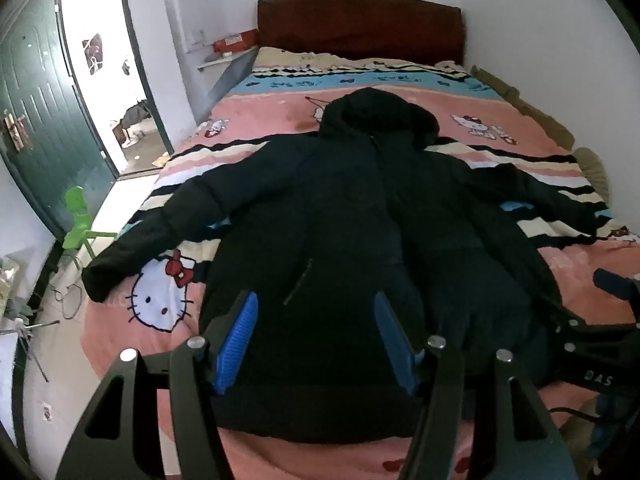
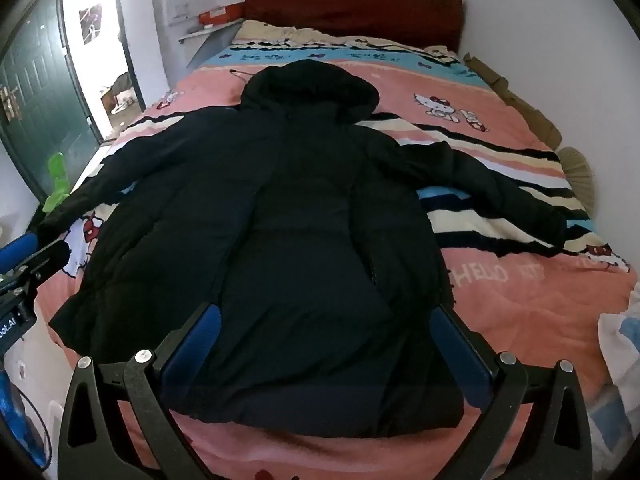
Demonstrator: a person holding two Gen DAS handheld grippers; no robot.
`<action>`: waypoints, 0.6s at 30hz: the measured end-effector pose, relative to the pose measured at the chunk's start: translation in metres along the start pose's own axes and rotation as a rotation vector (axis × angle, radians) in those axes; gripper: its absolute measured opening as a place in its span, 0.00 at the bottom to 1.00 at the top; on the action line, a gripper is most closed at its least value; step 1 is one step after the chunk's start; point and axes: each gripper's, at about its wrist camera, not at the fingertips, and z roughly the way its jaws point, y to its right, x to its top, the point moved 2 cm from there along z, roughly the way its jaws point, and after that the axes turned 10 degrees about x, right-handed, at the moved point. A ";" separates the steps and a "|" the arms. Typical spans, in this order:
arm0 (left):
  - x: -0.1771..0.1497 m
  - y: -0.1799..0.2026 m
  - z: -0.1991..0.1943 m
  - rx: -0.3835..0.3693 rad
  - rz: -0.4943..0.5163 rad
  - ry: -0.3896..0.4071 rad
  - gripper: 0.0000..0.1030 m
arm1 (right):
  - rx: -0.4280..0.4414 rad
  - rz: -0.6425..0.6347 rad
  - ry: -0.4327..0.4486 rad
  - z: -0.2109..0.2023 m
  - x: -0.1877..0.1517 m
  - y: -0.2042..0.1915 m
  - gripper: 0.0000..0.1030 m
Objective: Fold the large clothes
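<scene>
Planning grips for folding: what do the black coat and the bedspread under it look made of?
Black coat: probably matte synthetic shell with padding; it lies puffy with soft quilted bulges. Bedspread: looks like soft printed cotton or fleece, dull, lightly wrinkled; the fibre can't be confirmed.

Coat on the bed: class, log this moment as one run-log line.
coat: flat on bed, sleeves spread | left gripper: open, empty | right gripper: open, empty | fold: not begun

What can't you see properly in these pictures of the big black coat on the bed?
- Coat's near hem: in both wrist views the jaws and gripper frames cover parts of it.
- Coat's details (zip, pockets): too dark to make out in either view.
- Left sleeve cuff: in the right wrist view the left gripper partly hides it.
- Room beyond the doorway: overexposed and small.
- Bed's near edge: cut off by the frame bottom.
</scene>
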 end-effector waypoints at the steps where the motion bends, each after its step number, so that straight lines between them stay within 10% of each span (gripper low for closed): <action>1: 0.000 0.001 0.001 0.001 0.002 0.003 0.57 | 0.001 0.000 0.000 0.001 0.000 0.000 0.99; 18: 0.006 0.016 0.013 0.019 0.025 -0.007 0.57 | -0.012 -0.002 -0.005 0.020 0.006 0.011 0.99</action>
